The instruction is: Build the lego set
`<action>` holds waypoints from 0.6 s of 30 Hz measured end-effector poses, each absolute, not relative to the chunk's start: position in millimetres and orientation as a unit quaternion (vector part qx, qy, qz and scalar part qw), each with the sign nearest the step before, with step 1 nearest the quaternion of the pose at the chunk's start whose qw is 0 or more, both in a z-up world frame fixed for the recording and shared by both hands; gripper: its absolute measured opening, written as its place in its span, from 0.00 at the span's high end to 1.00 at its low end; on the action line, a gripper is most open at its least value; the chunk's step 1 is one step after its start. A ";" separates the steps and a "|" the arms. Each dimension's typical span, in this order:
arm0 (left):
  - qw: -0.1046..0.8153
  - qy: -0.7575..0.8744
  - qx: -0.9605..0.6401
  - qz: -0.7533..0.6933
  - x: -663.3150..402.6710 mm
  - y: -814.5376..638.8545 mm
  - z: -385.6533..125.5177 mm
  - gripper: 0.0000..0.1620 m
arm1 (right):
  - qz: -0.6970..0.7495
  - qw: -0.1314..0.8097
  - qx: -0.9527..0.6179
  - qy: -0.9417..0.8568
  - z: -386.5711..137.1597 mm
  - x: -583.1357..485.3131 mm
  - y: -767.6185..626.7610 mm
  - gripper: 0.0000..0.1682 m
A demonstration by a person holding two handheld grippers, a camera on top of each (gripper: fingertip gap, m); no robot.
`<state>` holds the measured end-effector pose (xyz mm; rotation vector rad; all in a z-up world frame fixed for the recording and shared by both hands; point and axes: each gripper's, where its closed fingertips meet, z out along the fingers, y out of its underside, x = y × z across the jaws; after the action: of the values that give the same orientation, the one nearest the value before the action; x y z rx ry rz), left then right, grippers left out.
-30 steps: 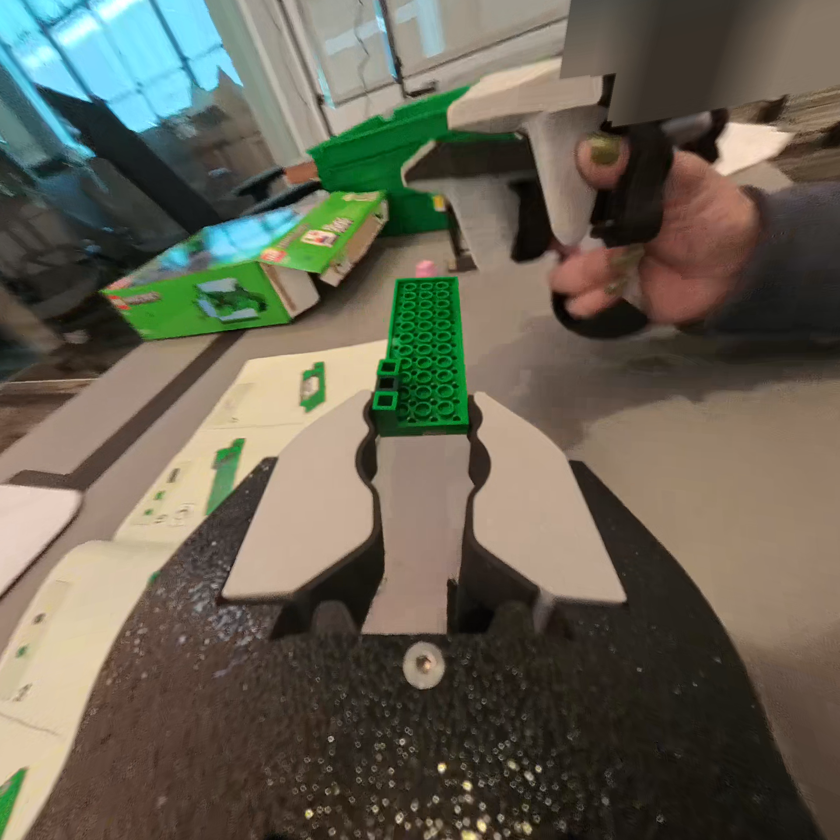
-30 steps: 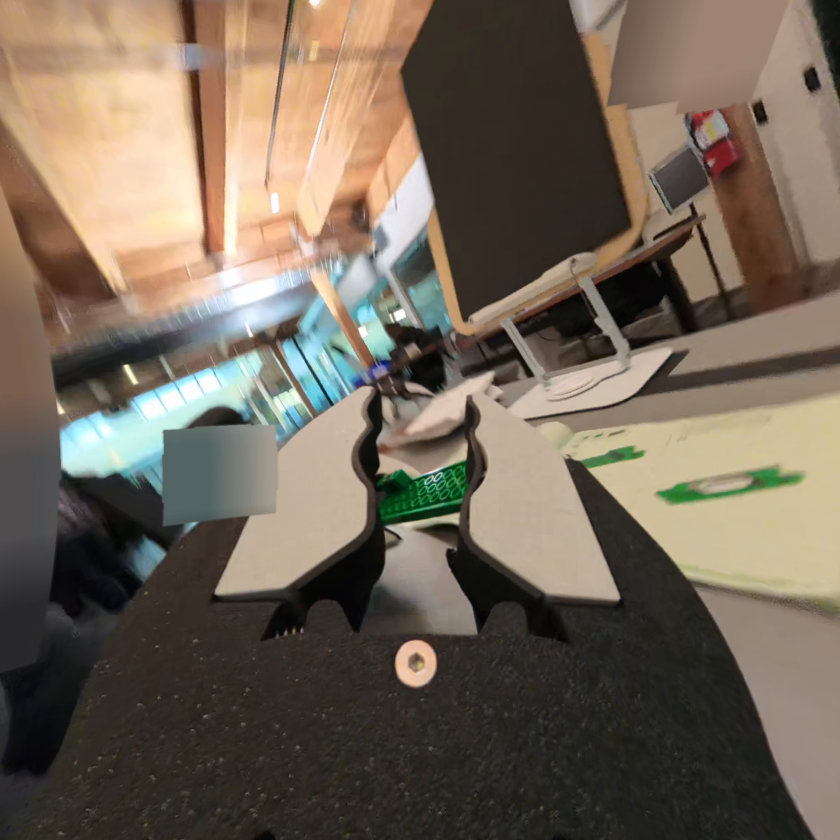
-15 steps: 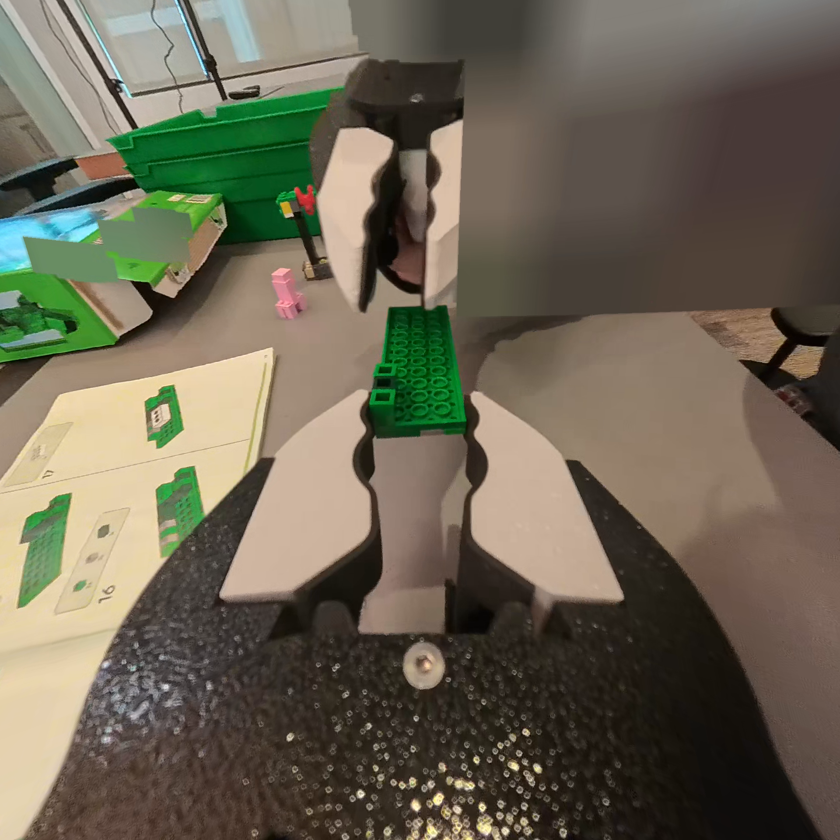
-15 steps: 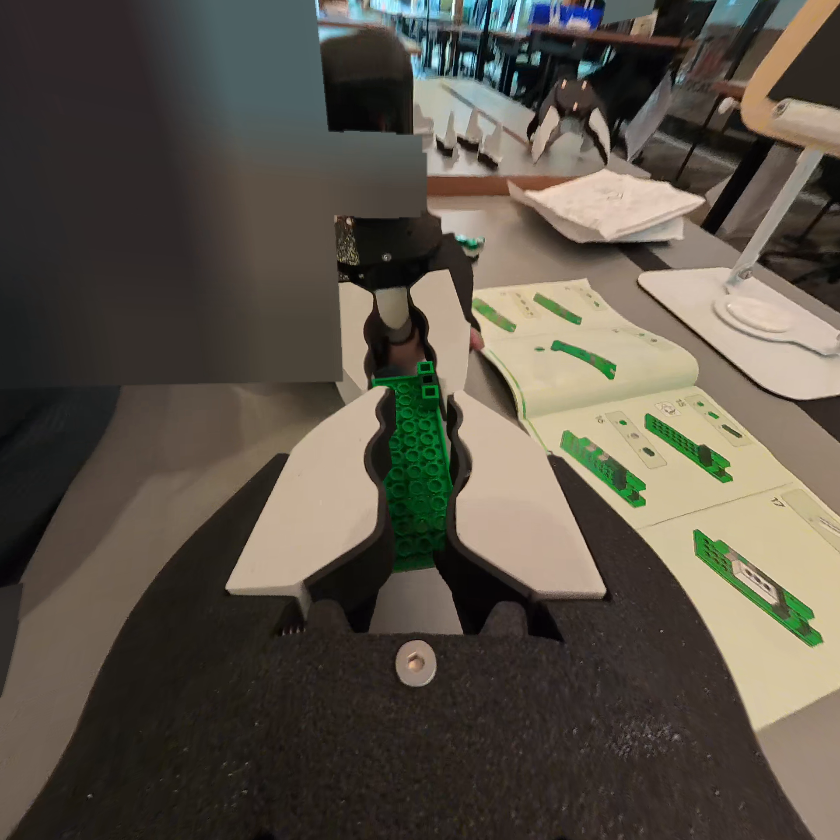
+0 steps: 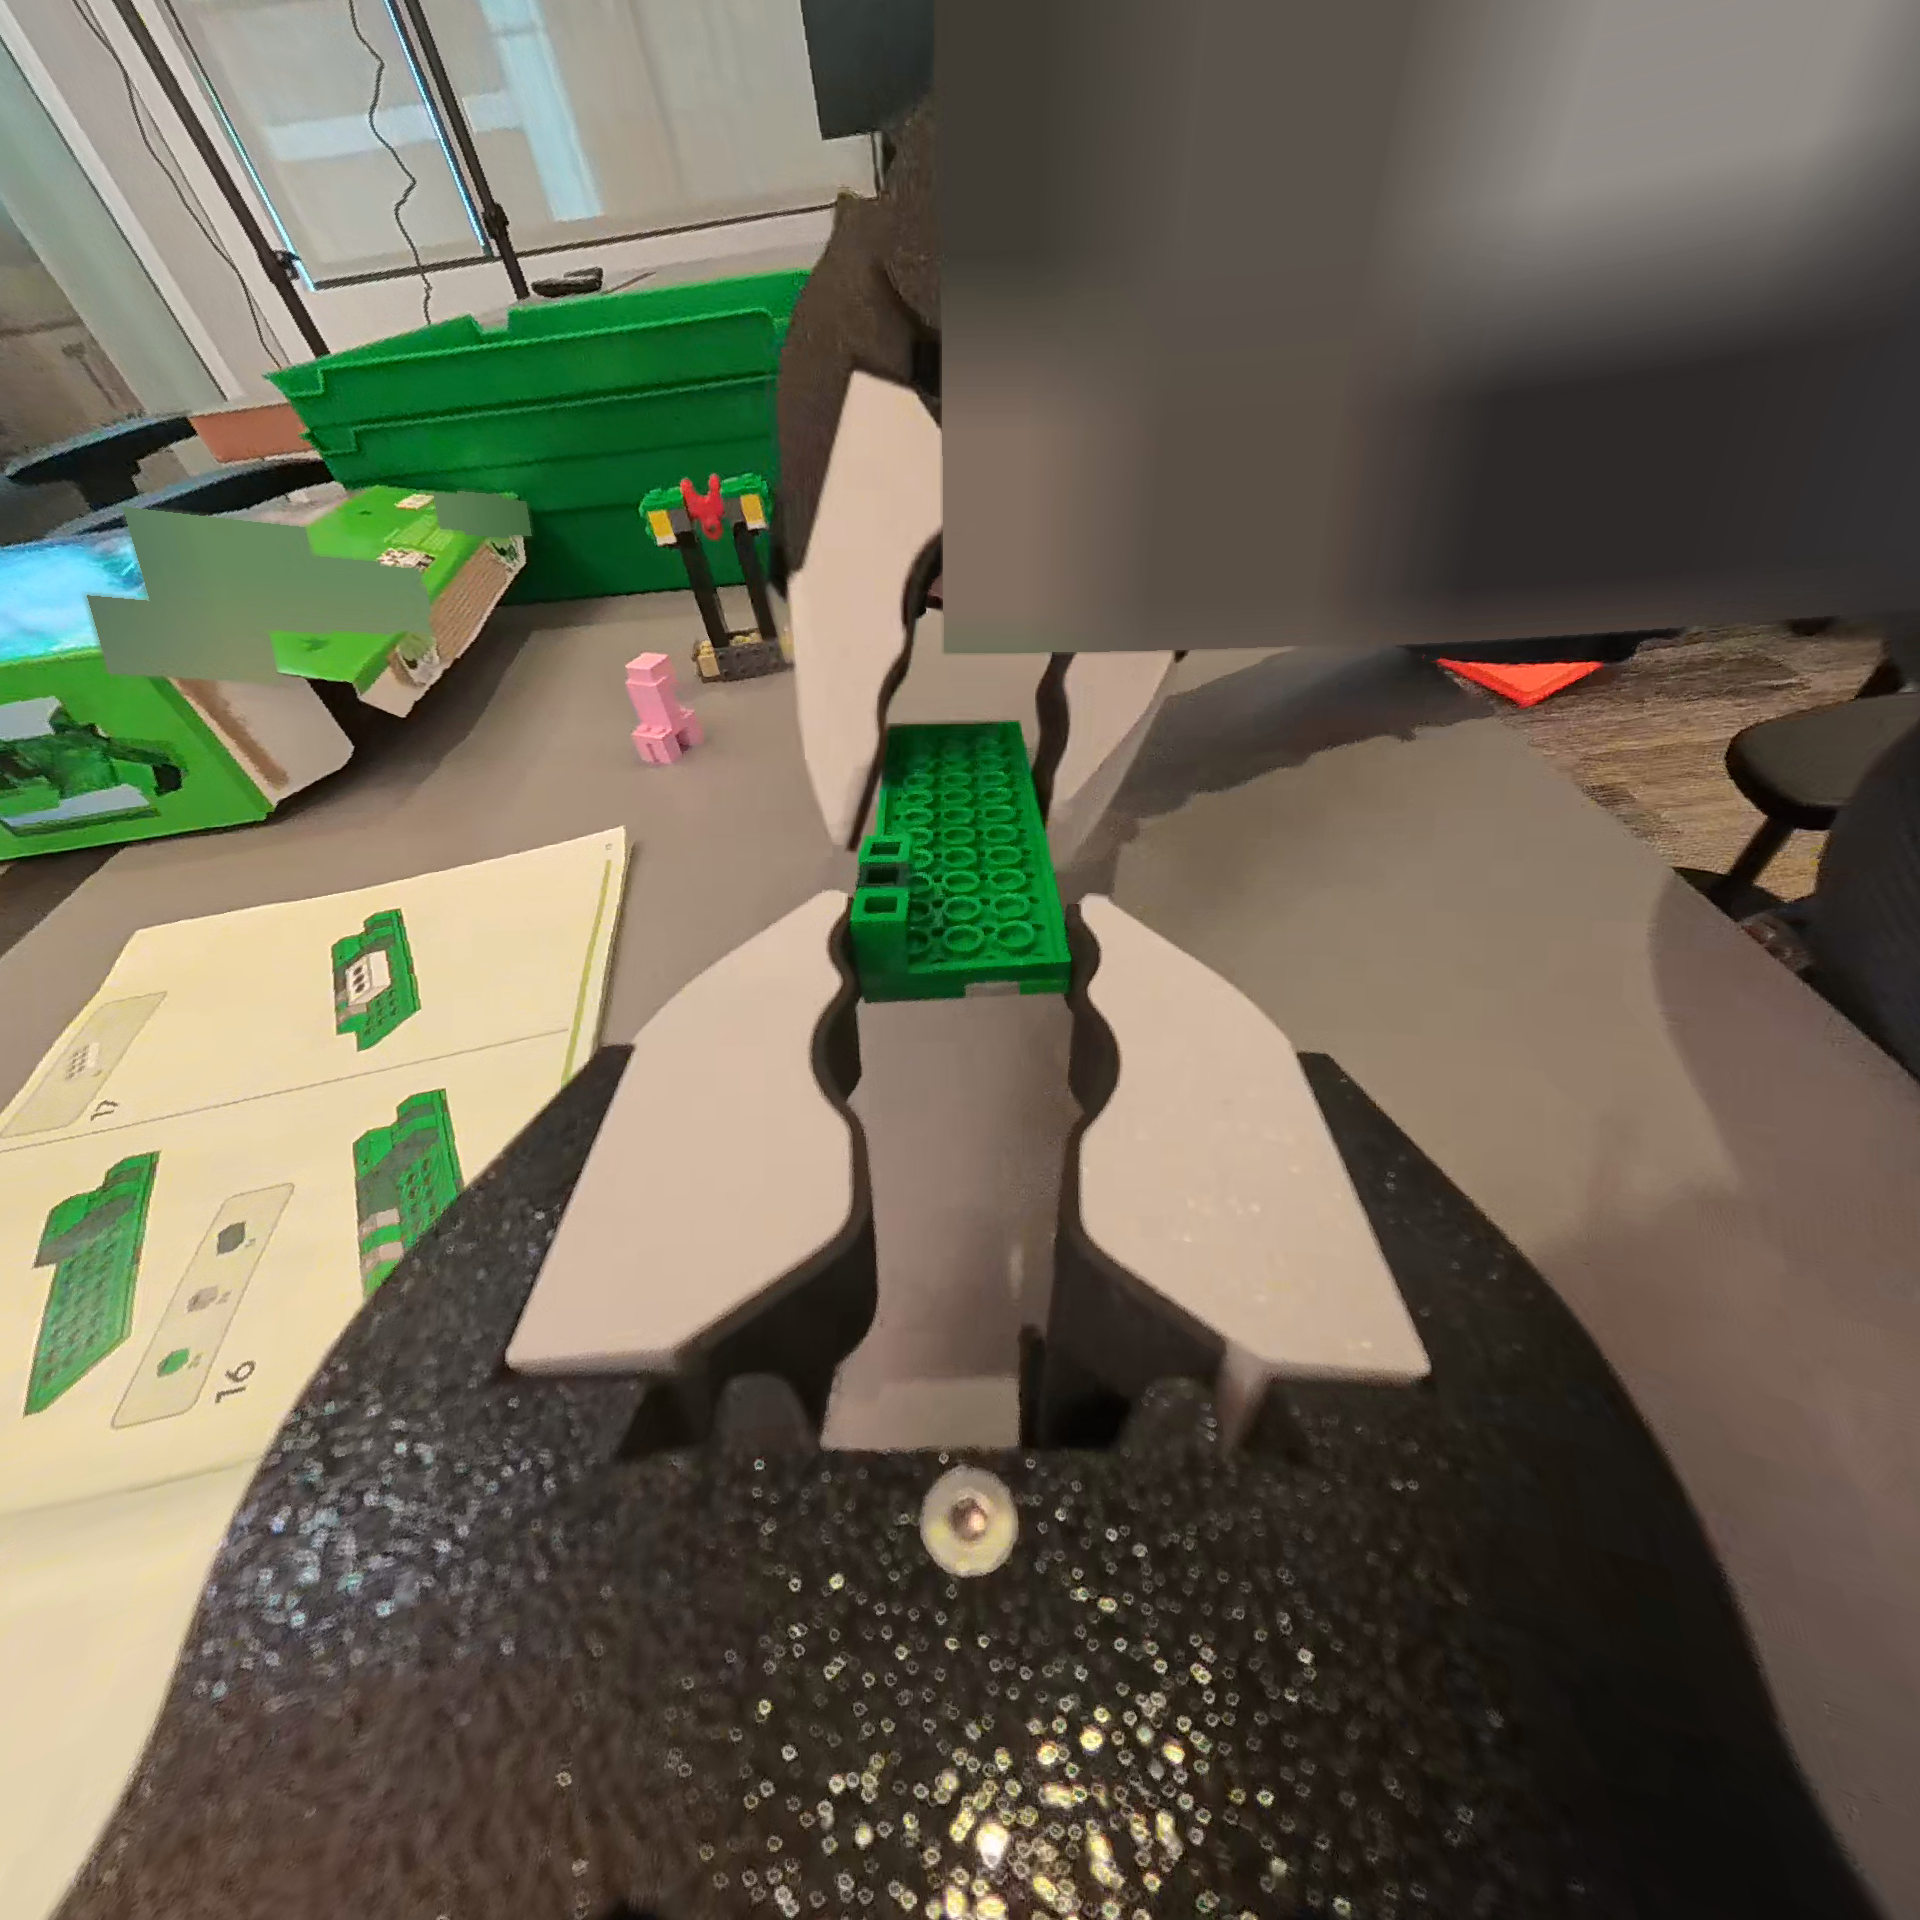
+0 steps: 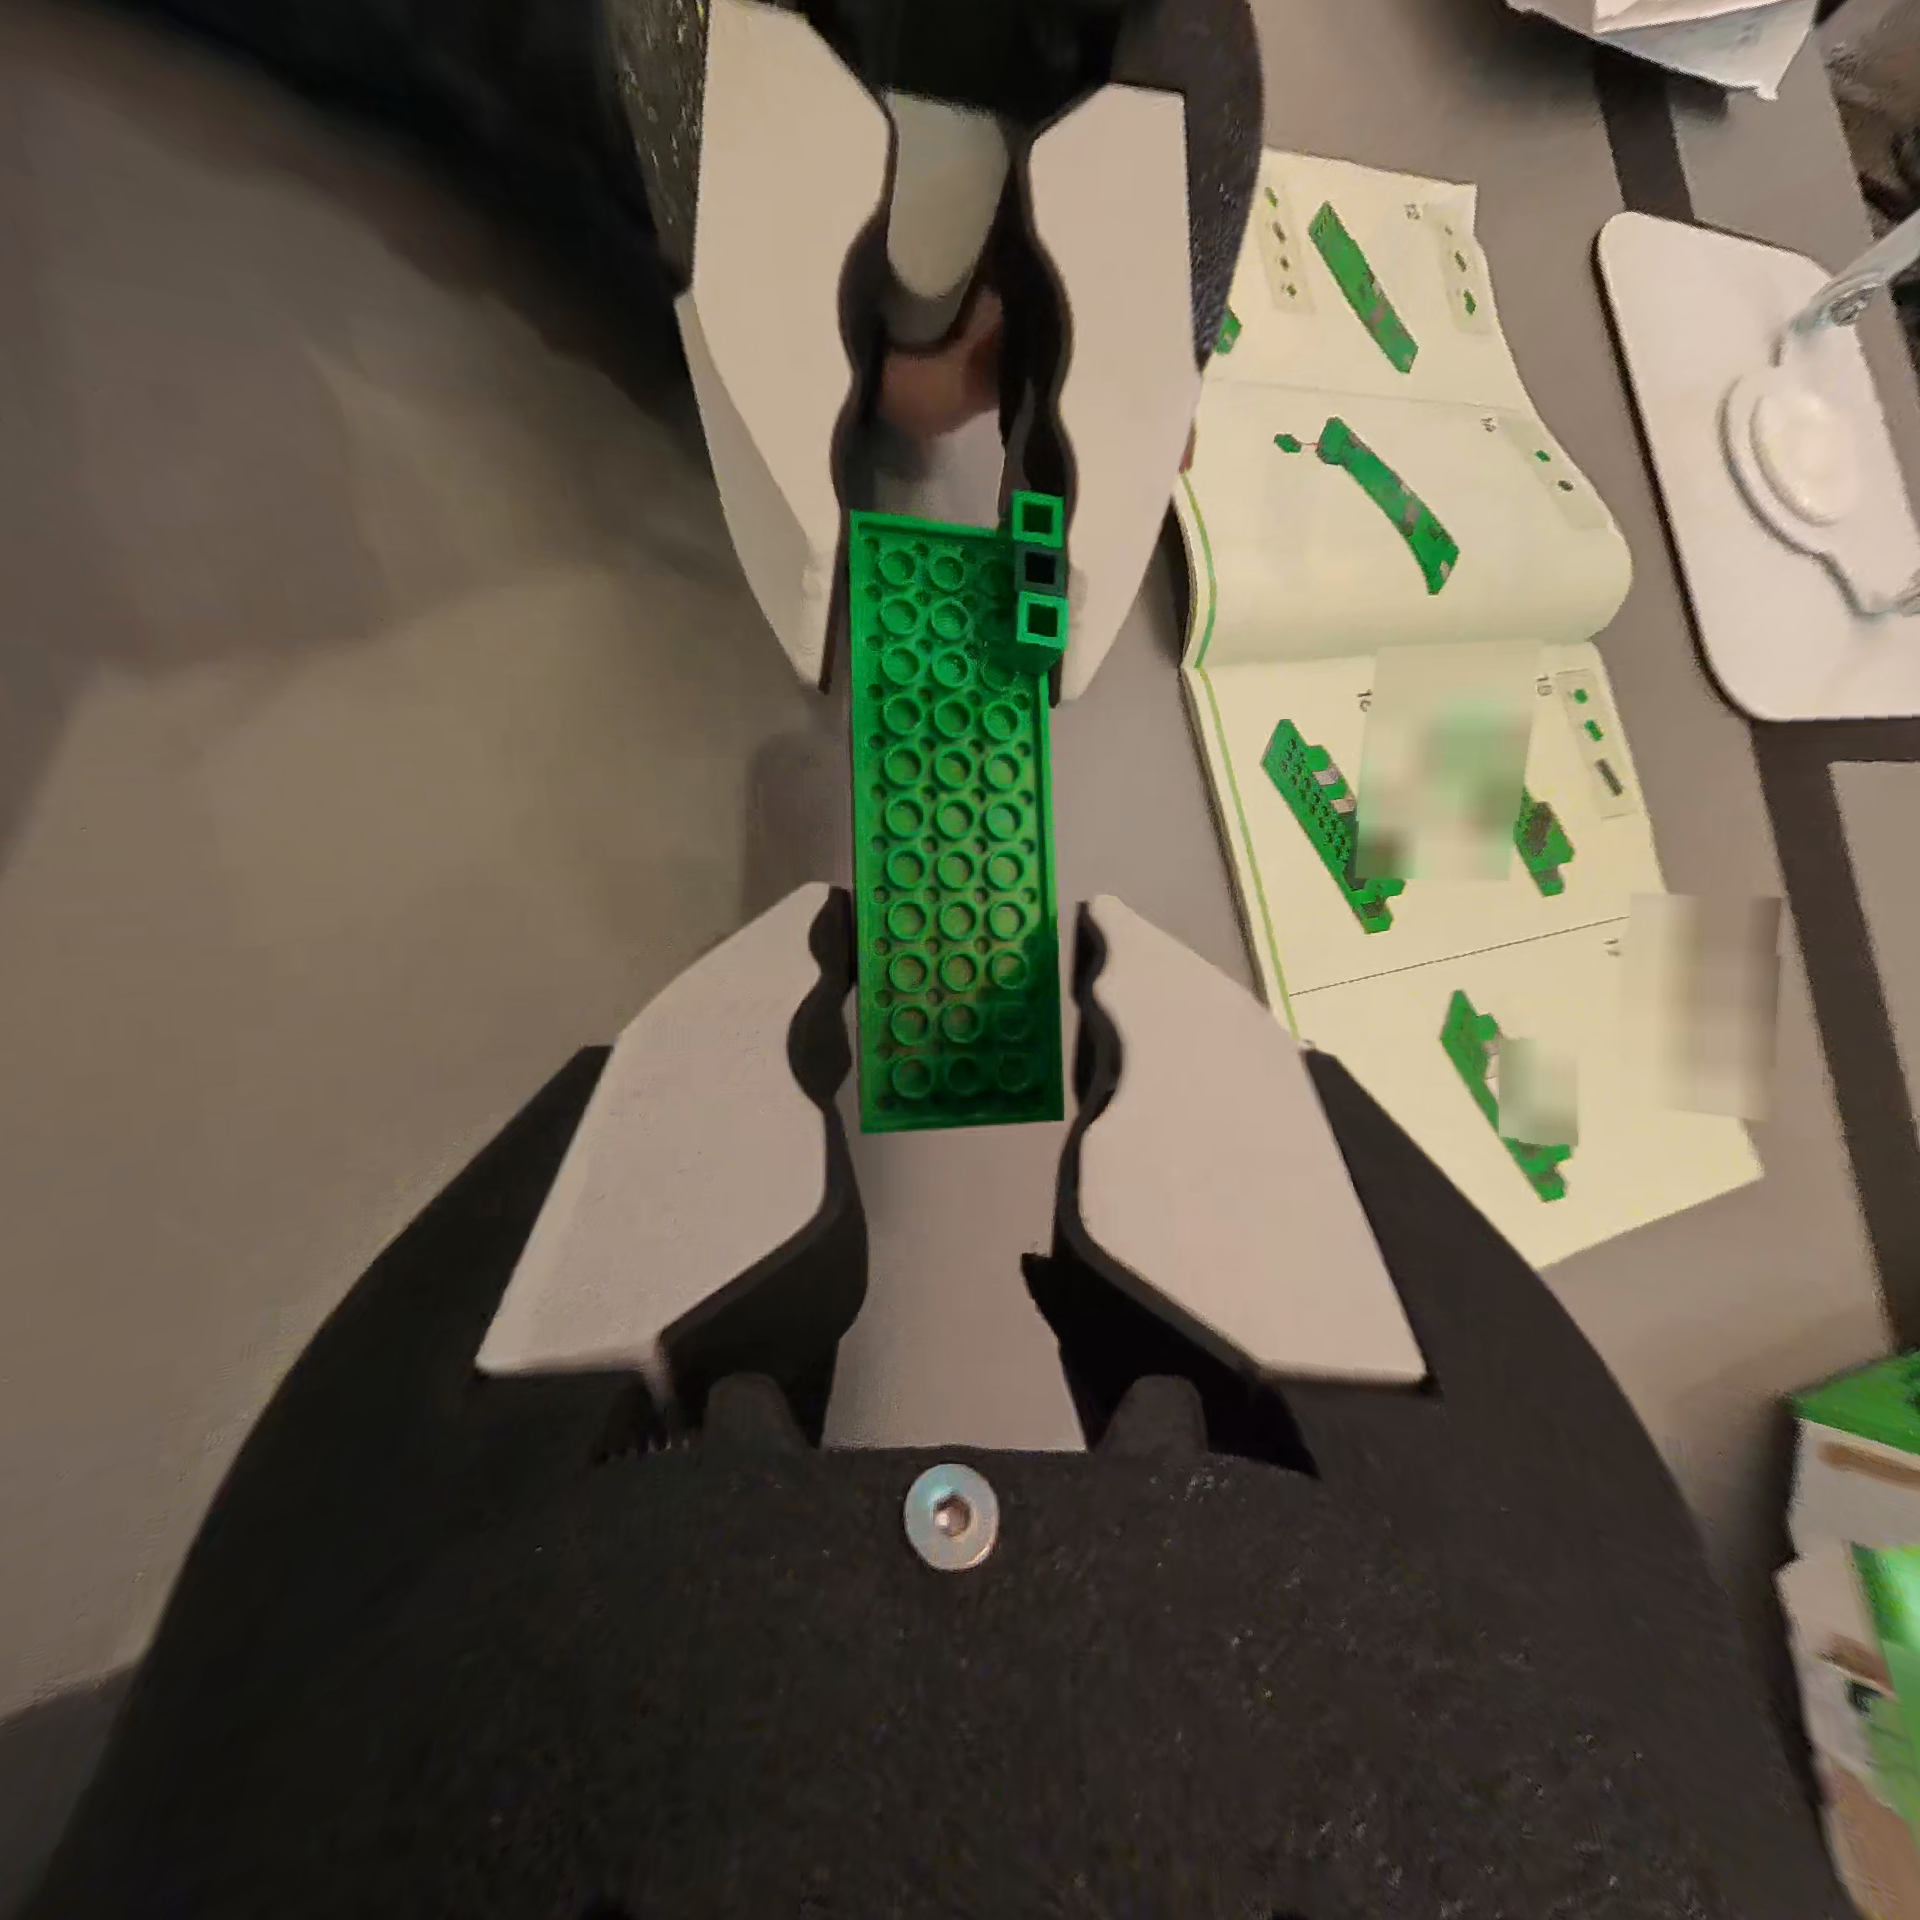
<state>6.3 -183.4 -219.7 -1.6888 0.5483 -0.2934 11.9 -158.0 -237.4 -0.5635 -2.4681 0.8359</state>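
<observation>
The long green plate [image 6: 956, 821], underside up, is held at its near end by the left gripper [image 5: 961, 935], while its far end is straddled, not yet squeezed, by the open right gripper [image 6: 956, 987].

Each gripper [image 5: 961, 935] [image 6: 951, 997]: grey fingers, speckled black body (one silver screw).

Your left gripper [image 5: 961, 940] pinches near end of green plate [image 5: 961, 862]; right gripper [image 5: 961, 748] straddles far end; booklet [image 5: 312, 1091] lies left; pink figure [image 5: 657, 710] stands beyond; green bins [image 5: 561, 416] behind.
</observation>
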 end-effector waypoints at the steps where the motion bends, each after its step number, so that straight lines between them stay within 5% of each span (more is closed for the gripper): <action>1: 0.624 0.238 -0.733 -0.126 5.9 -183.8 -218.9 0.78 | 0.295 0.241 -0.198 -0.903 -239.3 11.0 -158.2 0.78; 9: 0.632 0.213 -0.731 -0.143 0.2 -186.4 -214.1 0.66 | 0.301 0.216 -0.207 -0.905 -249.8 10.5 -157.6 0.78; 12: 0.655 0.215 -0.717 -0.104 -8.8 -190.5 -203.8 0.77 | 0.305 0.208 -0.211 -0.905 -251.7 11.4 -158.0 0.78; 18: 0.614 0.205 -0.759 -0.076 -16.2 -186.2 -219.8 0.79 | 0.344 0.217 -0.204 -0.890 -244.6 8.9 -164.9 0.78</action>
<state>-16.2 -186.2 -219.8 -1.7488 0.4730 -0.1763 8.9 -164.9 -244.6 -0.5651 -2.4673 0.9538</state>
